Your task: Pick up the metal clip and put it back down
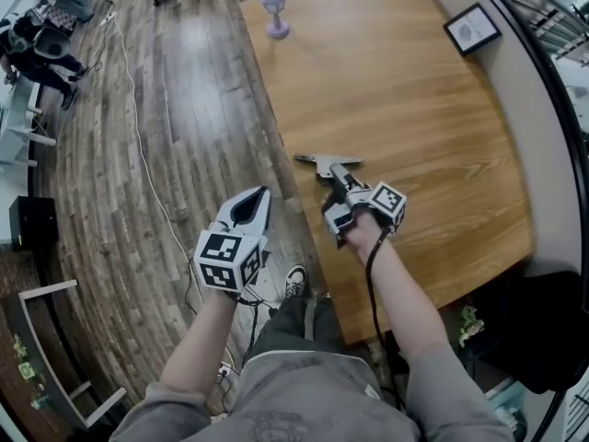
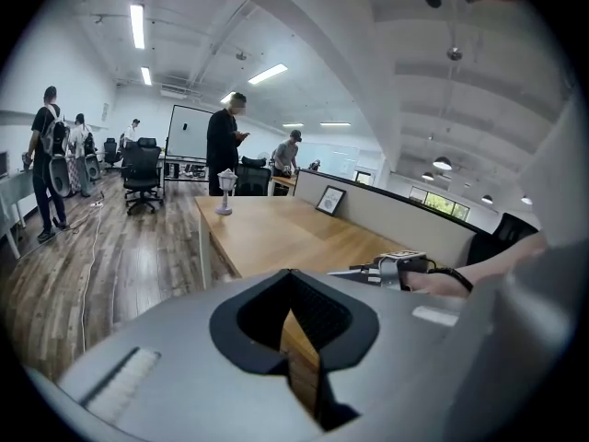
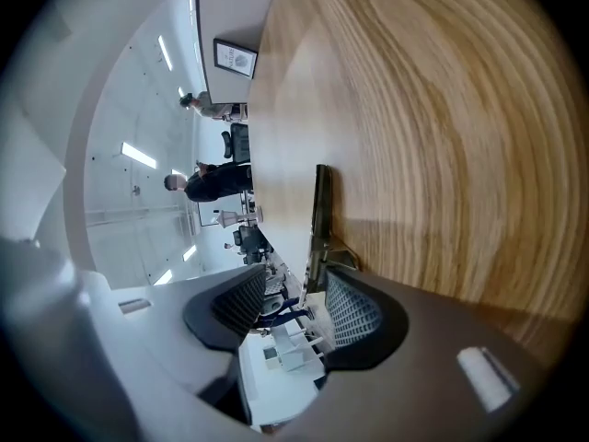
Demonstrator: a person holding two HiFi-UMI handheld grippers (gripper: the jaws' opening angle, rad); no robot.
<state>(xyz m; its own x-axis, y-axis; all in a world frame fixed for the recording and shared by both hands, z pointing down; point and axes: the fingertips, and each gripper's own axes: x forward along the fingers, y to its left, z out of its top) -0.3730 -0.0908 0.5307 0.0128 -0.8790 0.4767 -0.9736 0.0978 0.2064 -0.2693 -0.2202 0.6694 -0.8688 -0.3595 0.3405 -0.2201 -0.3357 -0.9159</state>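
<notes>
Near left edge of surface (image 1: 414, 109): metal clip (image 1: 322, 162), resting on the wood. Right hand-held gripper (image 1: 339, 184): jaws wide, around the clip's near end, not pressing. Left hand-held gripper (image 1: 260, 196): closed, empty, off the surface. Advice: keep the clip centred between the pads; avoid dragging it.

Office surroundings around the right gripper (image 1: 339, 180)

A wooden table (image 1: 414, 109) spreads ahead and to the right of the gripper. At its far corner, well ahead and a little left, stands a lilac goblet (image 1: 275, 14). Far ahead to the right, a black-framed picture (image 1: 472, 28) leans against the grey partition (image 1: 543, 127). To the left, past the table edge, is a plank floor (image 1: 184, 90) with a white cable (image 1: 138, 145) running along it. Beyond the table are office chairs (image 2: 141, 166), a whiteboard (image 2: 189, 133) and a standing person in black (image 2: 224, 150).
</notes>
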